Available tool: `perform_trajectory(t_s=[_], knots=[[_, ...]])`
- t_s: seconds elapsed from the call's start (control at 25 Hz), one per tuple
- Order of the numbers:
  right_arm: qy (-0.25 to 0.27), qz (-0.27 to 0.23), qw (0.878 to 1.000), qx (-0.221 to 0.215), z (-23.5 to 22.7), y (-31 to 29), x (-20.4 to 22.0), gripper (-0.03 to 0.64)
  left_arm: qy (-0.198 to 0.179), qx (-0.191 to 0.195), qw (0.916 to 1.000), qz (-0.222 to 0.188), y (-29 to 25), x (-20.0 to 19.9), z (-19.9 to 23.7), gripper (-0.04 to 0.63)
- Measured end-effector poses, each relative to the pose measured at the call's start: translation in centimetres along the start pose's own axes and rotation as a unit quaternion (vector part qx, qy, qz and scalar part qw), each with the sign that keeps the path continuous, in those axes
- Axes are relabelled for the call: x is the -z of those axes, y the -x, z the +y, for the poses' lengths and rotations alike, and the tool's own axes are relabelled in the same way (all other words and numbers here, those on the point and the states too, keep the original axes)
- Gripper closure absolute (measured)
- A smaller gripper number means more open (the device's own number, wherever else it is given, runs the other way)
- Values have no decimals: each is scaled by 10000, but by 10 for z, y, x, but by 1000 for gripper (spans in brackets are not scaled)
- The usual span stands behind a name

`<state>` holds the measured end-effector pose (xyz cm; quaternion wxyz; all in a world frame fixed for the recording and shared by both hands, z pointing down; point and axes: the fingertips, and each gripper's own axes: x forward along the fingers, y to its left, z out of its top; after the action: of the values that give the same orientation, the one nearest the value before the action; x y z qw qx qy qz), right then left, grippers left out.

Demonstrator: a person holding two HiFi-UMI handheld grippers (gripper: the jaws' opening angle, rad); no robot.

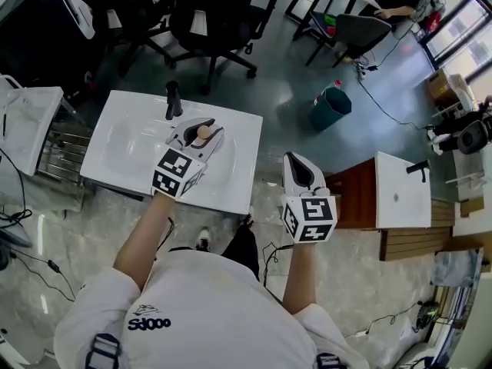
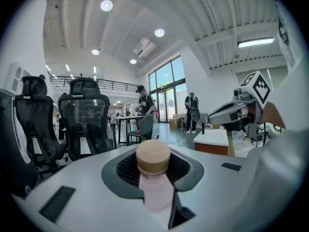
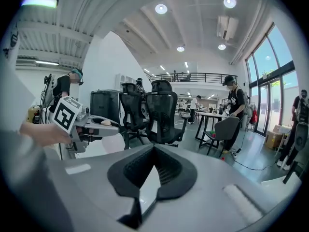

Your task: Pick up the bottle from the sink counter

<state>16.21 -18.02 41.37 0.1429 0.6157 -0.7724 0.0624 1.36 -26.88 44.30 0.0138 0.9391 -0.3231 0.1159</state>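
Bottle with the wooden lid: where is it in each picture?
Head view: bottle in the left claw, over the white sink counter.
Left gripper view: bottle bottom centre, between the jaws.
Right gripper view: far left, only its cap shows.
Shared landmark: the black office chairs.

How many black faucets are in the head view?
2. One faucet stands at the far edge of the big sink counter, centre-left; the other sits on the smaller counter at right. Others may be hidden.

The faucet (image 1: 172, 100) stands at the sink counter's (image 1: 115, 156) far edge. The bottle (image 1: 204, 133), between the left gripper's (image 1: 196, 126) jaws, is over the counter's right half. The right gripper (image 1: 298, 164) is beyond the right edge.
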Motion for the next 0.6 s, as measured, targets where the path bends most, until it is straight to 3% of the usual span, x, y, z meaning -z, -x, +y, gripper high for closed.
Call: perform_trajectory(t_s=[0.6], knots=[[331,-407,9985,-154,38,19,-42,606,-192,-22,9987,-468,72,-46,-11,488]])
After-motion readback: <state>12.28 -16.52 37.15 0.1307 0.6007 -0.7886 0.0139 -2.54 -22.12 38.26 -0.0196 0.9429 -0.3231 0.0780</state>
